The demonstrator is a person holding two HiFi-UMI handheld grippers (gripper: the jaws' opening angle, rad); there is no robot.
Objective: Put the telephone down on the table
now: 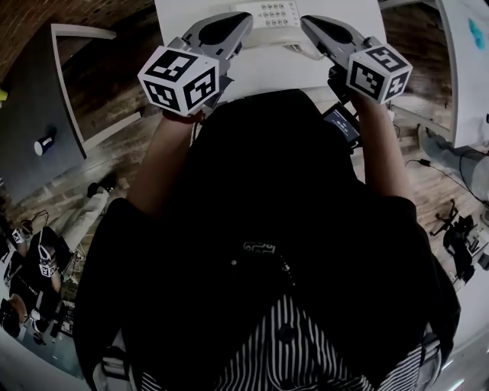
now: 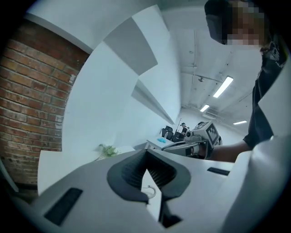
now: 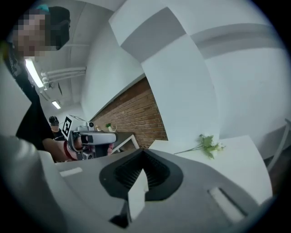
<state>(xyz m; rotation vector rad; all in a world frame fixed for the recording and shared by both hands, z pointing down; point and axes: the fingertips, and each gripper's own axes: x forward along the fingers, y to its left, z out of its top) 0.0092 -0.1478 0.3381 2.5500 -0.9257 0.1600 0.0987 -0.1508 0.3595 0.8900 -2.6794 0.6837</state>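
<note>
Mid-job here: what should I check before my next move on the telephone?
1. Telephone resting on the table: ok, by the head view.
2. Left gripper open, ready to grasp: not ok, jaws shut on nothing.
3. Right gripper open, ready to grasp: not ok, jaws shut on nothing.
4. Grippers either side of the telephone: ok.
5. Cord clear of the left jaws: cannot tell; a coil shows just beyond them.

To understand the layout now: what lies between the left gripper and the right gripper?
The telephone lies between the left gripper and the right gripper; the head view shows it.
</note>
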